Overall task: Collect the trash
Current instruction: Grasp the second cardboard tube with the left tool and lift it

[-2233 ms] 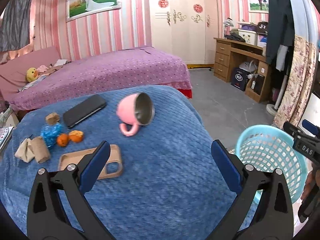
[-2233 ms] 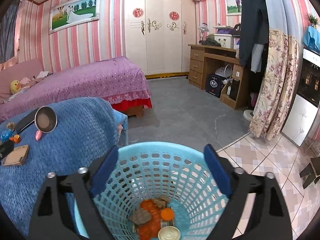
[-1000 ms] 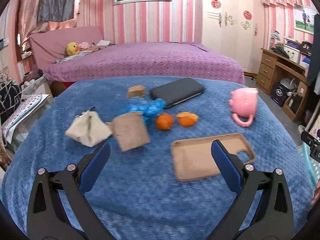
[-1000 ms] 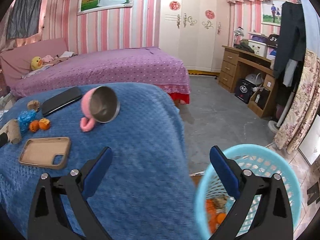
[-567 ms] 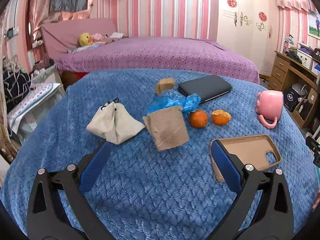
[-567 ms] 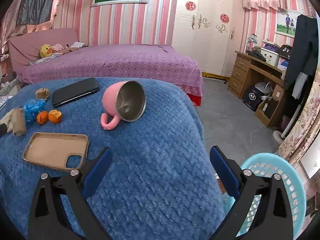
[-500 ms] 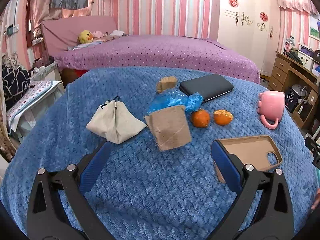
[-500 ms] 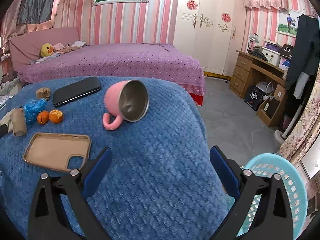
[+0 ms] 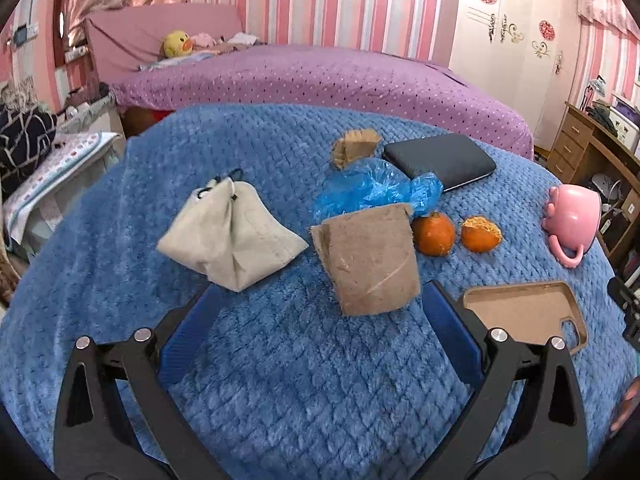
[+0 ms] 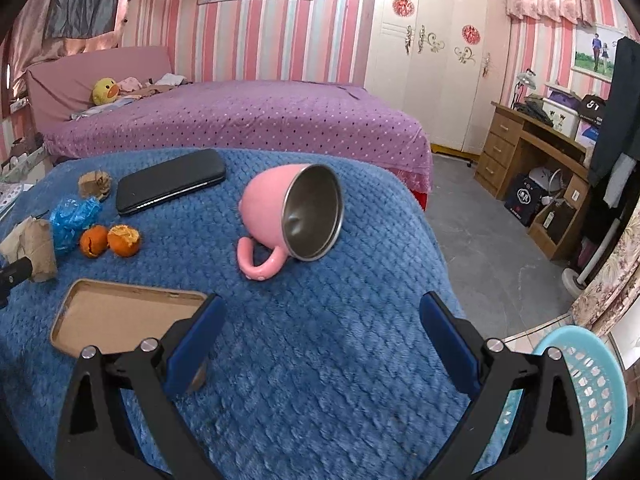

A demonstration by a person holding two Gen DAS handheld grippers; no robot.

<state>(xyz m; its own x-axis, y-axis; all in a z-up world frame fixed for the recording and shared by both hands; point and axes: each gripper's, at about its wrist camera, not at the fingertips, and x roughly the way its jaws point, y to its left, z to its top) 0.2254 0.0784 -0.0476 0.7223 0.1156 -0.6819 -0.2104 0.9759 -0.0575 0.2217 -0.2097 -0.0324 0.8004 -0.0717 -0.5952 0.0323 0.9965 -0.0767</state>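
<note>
Left gripper (image 9: 320,336), jaws wide and empty, frames the cardboard tube (image 9: 370,258) mid-frame; closing carelessly could snag the cloth pouch (image 9: 230,234).

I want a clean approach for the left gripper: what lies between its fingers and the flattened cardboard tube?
Only bare blue blanket, as the left wrist view shows. The open left gripper faces the cardboard tube with nothing between them; the beige pouch lies off to the left.

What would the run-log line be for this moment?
phase: approach | left tool: open, empty, over cardboard roll | right tool: open, empty, above blanket | basket: off bed edge, right | orange peels: uncollected
</note>
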